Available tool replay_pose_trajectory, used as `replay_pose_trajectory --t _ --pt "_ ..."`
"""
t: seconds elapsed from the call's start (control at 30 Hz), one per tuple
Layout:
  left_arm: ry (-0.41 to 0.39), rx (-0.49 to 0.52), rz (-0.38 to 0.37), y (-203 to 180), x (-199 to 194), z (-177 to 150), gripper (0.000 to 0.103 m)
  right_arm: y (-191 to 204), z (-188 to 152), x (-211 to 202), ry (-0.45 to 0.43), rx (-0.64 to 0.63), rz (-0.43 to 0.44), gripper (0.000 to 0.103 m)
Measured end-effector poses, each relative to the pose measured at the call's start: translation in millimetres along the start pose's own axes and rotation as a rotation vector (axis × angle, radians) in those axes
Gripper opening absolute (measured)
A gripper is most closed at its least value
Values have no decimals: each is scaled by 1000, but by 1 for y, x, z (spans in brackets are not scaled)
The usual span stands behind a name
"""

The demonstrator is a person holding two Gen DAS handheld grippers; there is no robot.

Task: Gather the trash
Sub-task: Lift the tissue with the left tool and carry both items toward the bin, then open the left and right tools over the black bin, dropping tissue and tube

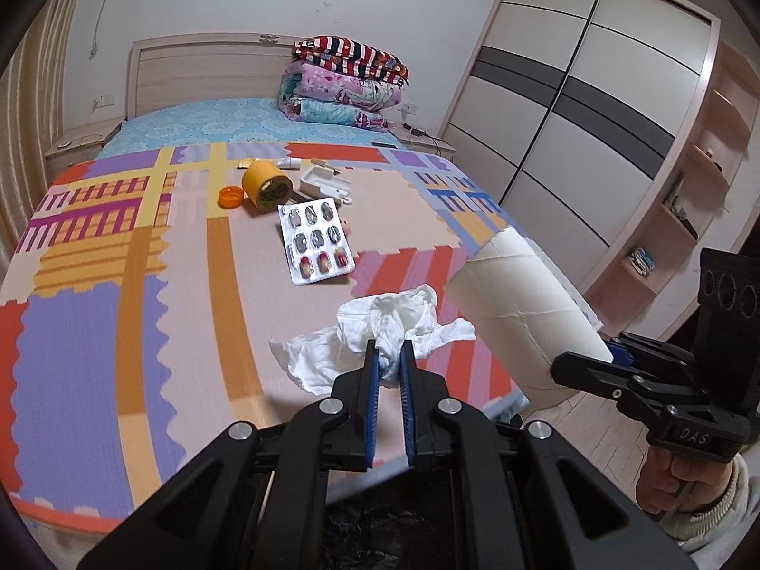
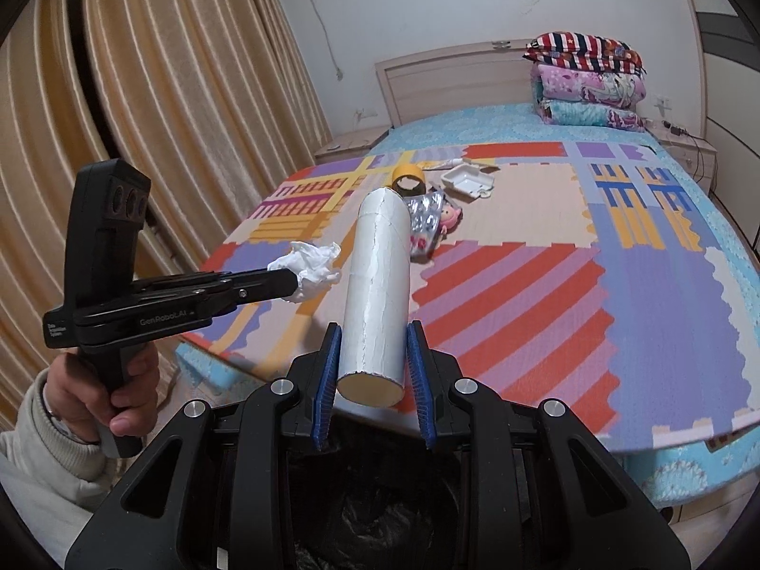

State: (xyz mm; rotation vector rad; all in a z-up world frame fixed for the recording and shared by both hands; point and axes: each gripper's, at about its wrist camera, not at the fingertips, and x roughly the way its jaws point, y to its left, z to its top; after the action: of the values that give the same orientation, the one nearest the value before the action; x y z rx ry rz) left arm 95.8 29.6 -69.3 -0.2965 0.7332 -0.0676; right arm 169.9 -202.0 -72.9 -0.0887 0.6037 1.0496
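My left gripper [image 1: 389, 351] is shut on a crumpled white tissue [image 1: 380, 327] near the front edge of the bed's colourful foam mat [image 1: 142, 285]. It also shows in the right wrist view [image 2: 294, 280], with the tissue [image 2: 311, 266] at its tip. My right gripper [image 2: 373, 339] is shut on a white cardboard tube [image 2: 377, 285], held above the mat's edge; the tube [image 1: 517, 313] points up to the left in the left wrist view. A black-lined bin [image 2: 380, 513] lies below the grippers.
On the mat lie a pill blister pack [image 1: 316, 240], a yellow tape roll [image 1: 266, 185], an orange cap [image 1: 231, 197], a white open case [image 1: 323, 183] and a small doll [image 2: 449, 218]. Folded quilts [image 1: 346, 85] sit by the headboard. A wardrobe [image 1: 570, 109] stands at the right, curtains [image 2: 142, 95] at the left.
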Motion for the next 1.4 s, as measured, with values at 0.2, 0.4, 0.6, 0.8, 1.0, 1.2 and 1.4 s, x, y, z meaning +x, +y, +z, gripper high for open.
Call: replay_pose_trajectory --t 0.2,0.4,0.6,0.8,1.0,1.2,1.4 --pt "23 6 -41 -11 -13 -29 8 12 -26 -3 51 -27 17 28" --pt "87 20 -79 -20 -12 -63 8 16 -56 3 127 -25 36 28" --pt "183 0 -93 -19 6 -102 8 16 -88 14 220 -19 45 28" --pt "278 -39 -92 -12 31 -133 8 9 -123 40 330 17 45 28" --pt "383 -81 -71 0 62 -160 8 3 -149 66 434 40 34 28" --pt "476 -107 -56 7 91 -182 8 -4 -164 83 502 65 8 28" --pt "517 -119 -45 13 102 -190 9 -7 -168 94 534 77 11 30"
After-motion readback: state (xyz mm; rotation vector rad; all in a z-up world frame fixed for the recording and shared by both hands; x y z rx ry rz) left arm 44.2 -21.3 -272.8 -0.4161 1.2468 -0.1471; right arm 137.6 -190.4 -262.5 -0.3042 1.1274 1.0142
